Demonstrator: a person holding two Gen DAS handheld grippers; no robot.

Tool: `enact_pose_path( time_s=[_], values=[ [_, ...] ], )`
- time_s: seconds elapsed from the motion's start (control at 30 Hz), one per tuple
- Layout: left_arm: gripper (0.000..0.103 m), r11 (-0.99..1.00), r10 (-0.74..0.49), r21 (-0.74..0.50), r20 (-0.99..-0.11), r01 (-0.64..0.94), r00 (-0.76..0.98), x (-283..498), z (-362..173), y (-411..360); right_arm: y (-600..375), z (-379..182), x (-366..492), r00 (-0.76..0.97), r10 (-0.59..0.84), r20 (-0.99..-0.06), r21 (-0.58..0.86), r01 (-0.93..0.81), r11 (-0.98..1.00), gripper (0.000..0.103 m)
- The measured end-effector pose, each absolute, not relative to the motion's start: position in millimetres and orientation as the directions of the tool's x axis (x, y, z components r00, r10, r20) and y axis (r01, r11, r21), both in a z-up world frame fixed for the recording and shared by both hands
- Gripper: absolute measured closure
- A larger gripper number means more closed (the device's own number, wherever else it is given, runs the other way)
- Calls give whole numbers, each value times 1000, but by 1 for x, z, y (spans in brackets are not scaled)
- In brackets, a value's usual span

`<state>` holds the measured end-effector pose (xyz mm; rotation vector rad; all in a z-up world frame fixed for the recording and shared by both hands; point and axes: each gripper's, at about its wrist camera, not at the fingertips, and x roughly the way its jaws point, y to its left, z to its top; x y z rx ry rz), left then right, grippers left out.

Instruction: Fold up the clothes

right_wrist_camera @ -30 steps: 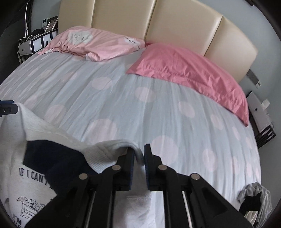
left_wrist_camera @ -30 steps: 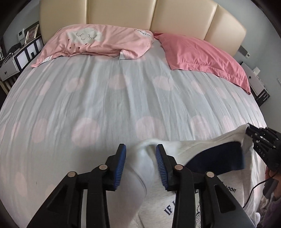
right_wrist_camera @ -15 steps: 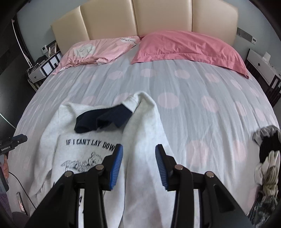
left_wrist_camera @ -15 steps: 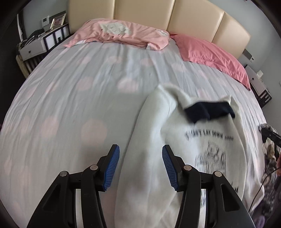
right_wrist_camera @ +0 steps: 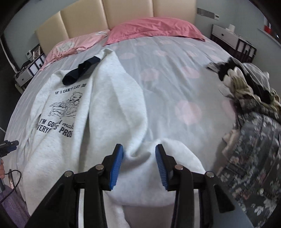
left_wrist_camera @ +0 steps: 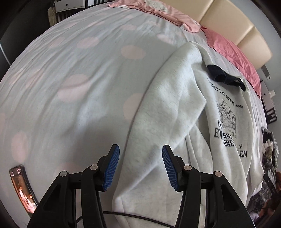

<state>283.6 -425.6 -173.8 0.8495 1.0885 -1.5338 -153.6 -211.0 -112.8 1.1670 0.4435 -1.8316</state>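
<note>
A white sweatshirt (left_wrist_camera: 177,112) lies spread on the bed (left_wrist_camera: 73,73), print side up, with a dark collar (left_wrist_camera: 224,77) near the pillows. One sleeve is folded over its front on each side. The left tongs (left_wrist_camera: 140,168) are about half open and hold nothing. Their blue pads (left_wrist_camera: 112,168) sit on either side of the left sleeve and do not press it. These tongs point steeply down at the bed. The right tongs (right_wrist_camera: 139,166) are also about half open and empty. A bump of white cloth sits between their pads (right_wrist_camera: 116,168), but they do not squeeze it. They point down too. A pile of clothes (right_wrist_camera: 249,98) lies at the right edge of the bed. Pink pillows (right_wrist_camera: 154,29) rest by the headboard (right_wrist_camera: 126,12). A phone (left_wrist_camera: 22,189) lies on the bed near the left tongs.
</note>
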Motion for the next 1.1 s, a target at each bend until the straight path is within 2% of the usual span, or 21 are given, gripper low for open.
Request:
enact_pose_path(
  time_s=[0.1,0.2,0.37,0.53,0.77,0.83,0.97,1.03,1.07,1.1],
  values=[
    [50,-73,-340,-218,-912,973,-229,285,-173,-421,-183,-115,-171,-107,-536,-837,285,752,-594,64],
    [50,-69,-330,-234,-912,970,-244,288,-175,-419,-170,-109,-178,-85,-594,-800,361,723,-590,56],
    [50,-54,-323,-265,-908,963,-268,294,-174,-416,-156,-99,-200,-92,-616,-783,407,673,-618,55],
    [50,-57,-313,-265,-911,962,-269,295,-174,-412,-159,-95,-228,-101,-490,-866,275,722,-635,55],
    [50,-76,-300,-259,-915,963,-270,289,-176,-414,-181,-106,-219,-90,-300,-950,16,943,-334,55],
    [50,-74,-294,-258,-918,963,-268,289,-178,-415,-185,-111,-218,-74,-301,-951,8,965,-262,55],
    [50,-62,-284,-254,-923,965,-261,289,-182,-419,-202,-129,-222,14,-301,-953,84,972,-220,55],
    [50,-61,-279,-250,-926,966,-256,289,-184,-420,-208,-140,-225,61,-305,-951,139,960,-241,58],
    [50,-60,-276,-247,-927,967,-254,289,-185,-420,-210,-145,-225,76,-308,-948,159,954,-254,75],
    [50,-58,-274,-247,-928,967,-253,289,-186,-421,-210,-145,-224,82,-314,-946,169,950,-263,88]
  ],
)
